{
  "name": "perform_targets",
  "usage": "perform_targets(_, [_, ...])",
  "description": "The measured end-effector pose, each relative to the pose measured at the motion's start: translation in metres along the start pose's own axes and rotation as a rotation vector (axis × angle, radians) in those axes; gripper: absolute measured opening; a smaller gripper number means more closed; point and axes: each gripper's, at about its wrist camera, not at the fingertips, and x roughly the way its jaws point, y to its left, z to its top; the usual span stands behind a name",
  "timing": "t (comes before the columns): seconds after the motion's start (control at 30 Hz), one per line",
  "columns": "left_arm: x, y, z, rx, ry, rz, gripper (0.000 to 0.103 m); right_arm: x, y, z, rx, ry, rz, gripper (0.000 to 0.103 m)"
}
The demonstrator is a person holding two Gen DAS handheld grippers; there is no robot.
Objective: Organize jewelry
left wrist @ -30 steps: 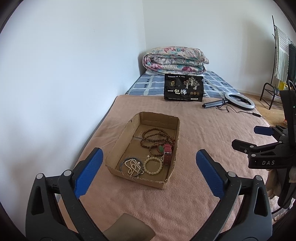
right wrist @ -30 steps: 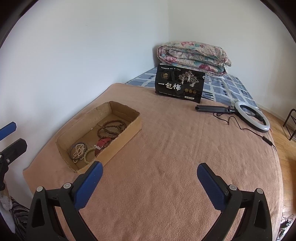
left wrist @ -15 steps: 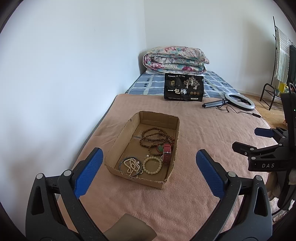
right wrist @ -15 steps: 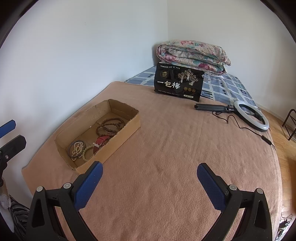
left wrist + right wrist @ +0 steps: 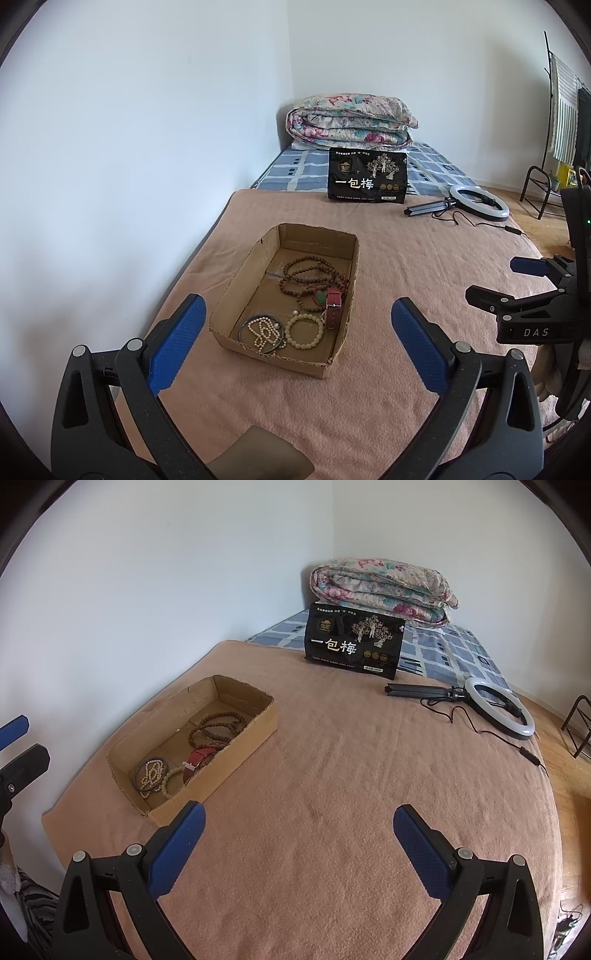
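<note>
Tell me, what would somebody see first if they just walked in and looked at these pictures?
Probably the open cardboard box on the pink blanket, with brown bead strands, a red watch strap, a pale bead bracelet and a pearl string lying inside. Behind it a black packet with white writing stands on the bed, a white ring light lies to its right, and a folded flowery quilt sits in the corner.

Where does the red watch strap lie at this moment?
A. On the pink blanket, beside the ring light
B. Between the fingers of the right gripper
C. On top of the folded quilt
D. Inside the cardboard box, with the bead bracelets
D: the red watch strap lies on the floor of the cardboard box, next to the brown bead strands and the pale bead bracelet.
</note>
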Motion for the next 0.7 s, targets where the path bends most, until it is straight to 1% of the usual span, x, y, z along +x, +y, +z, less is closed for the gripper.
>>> perform_targets(0.27, [0.0007,-0.0055,0.0010,0.013,0.003,0.001,0.102,-0.0013,-0.0029,-0.0011,0.003,0.001,-0.001,0.103])
perform_targets(0.7, [0.0003,-0.0044,0.0015,0.014,-0.002,0.007,0.102,-0.0043,-0.0075,-0.0025,0.008,0.006,-0.005,0.103])
